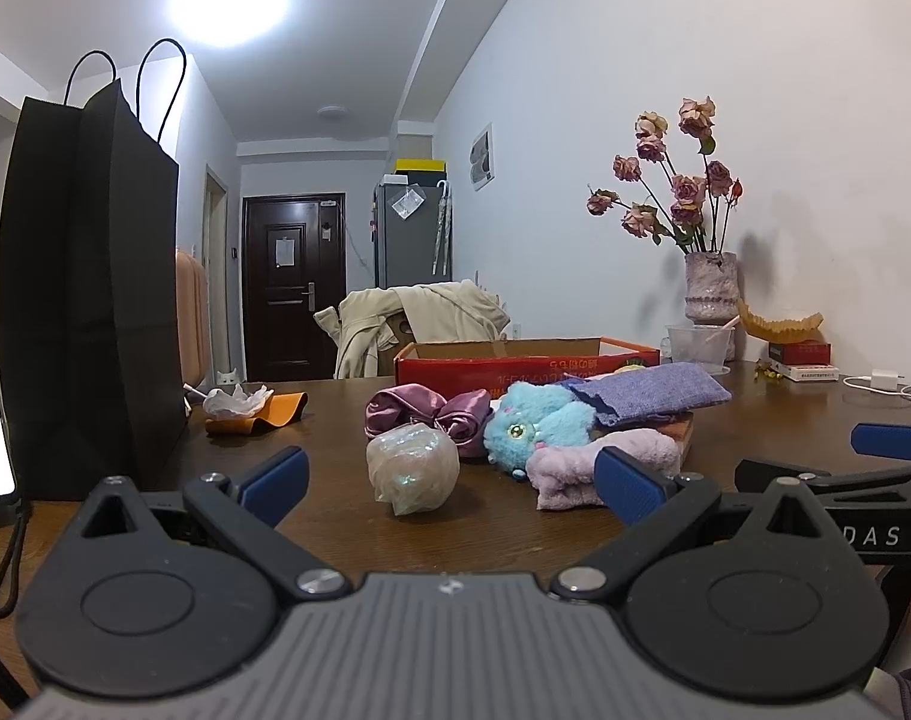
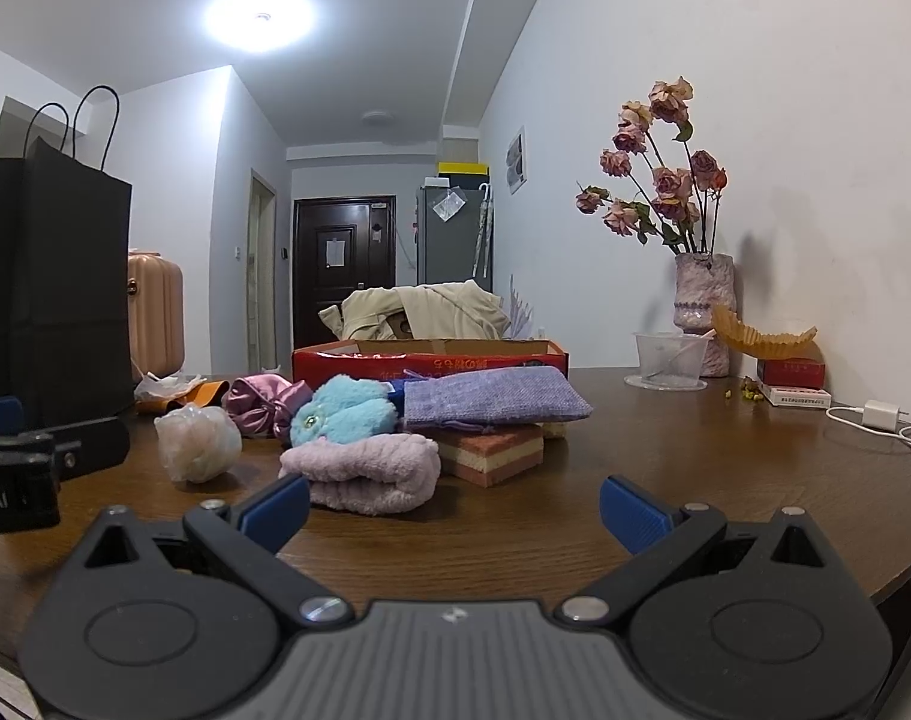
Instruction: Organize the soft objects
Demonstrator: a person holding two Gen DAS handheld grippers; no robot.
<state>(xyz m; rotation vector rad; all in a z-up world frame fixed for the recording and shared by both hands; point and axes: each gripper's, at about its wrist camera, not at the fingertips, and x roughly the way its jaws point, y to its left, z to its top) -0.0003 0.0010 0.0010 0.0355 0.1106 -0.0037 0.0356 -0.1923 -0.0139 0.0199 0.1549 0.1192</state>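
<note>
Both grippers spread wide and empty, low over the table (image 2: 695, 480); soft items not yet sorted.

We see the left gripper (image 1: 449, 480) aimed at the crinkly plastic-wrapped ball (image 1: 412, 468), the right gripper (image 2: 452, 507) at the rolled pink towel (image 2: 365, 471). Behind these, bunched in one heap: fuzzy blue plush (image 2: 341, 408), satin purple pouch (image 1: 425, 414), coarse-woven lilac bag (image 2: 491, 399) lying on a layered sponge block (image 2: 491, 456). The red cardboard box (image 2: 431, 357) sits just behind, open-topped; we judge it the likely bin.
</note>
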